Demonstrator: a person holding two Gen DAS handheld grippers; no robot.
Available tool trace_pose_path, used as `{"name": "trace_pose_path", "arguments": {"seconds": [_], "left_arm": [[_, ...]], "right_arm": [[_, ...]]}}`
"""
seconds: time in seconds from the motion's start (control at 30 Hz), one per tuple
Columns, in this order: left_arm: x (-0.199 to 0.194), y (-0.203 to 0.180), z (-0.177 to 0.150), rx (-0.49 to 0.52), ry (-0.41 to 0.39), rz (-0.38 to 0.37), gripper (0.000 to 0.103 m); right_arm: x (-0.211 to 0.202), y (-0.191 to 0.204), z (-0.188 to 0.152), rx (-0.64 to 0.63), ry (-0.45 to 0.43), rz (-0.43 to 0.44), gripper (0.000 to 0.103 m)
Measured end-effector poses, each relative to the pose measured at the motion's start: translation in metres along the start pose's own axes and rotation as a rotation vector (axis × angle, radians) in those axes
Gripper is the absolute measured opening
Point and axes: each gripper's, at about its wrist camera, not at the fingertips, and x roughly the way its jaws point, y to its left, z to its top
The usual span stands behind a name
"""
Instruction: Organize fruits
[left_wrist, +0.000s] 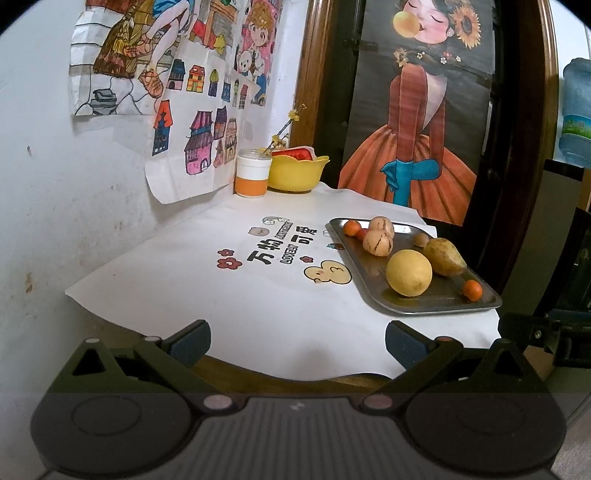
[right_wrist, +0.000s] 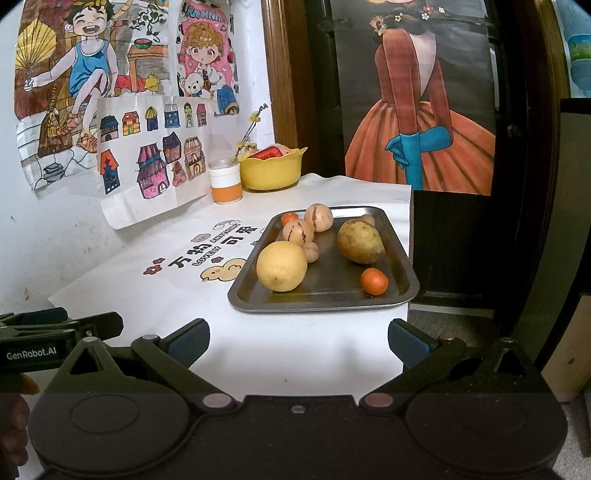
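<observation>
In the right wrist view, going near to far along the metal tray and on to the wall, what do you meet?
Lemon and small orange nearest → pear → two striped tan fruits → tray's far rim → orange-and-white cup and yellow bowl by the wall.

We see a brushed, semi-glossy metal tray (right_wrist: 399, 288), glossy yellow plastic bowl (right_wrist: 271, 173), matt white paper table cover (left_wrist: 221, 295), dark varnished wood door frame (right_wrist: 284, 92).

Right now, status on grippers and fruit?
Left gripper open, right gripper open, both empty. Fruit on rectangular metal tray. Nothing blocking.
</observation>
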Motion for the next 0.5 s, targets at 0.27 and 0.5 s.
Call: {"name": "trace_pose_path", "arguments": {"seconds": [0.27, 0.5], "left_arm": [[0.0020, 0.0001, -0.0023, -0.005, 0.012, -0.001, 0.103], [0.0055, -0.0023, -0.0029, -0.010, 0.032, 0.013, 0.103]], "right_arm": [[0.0009, -0.0004, -0.0010, 0.003, 0.003, 0.001, 0.102], [0.0043, 0.0010, -0.0045, 0.012, 0.014, 0.000, 0.102]]}}
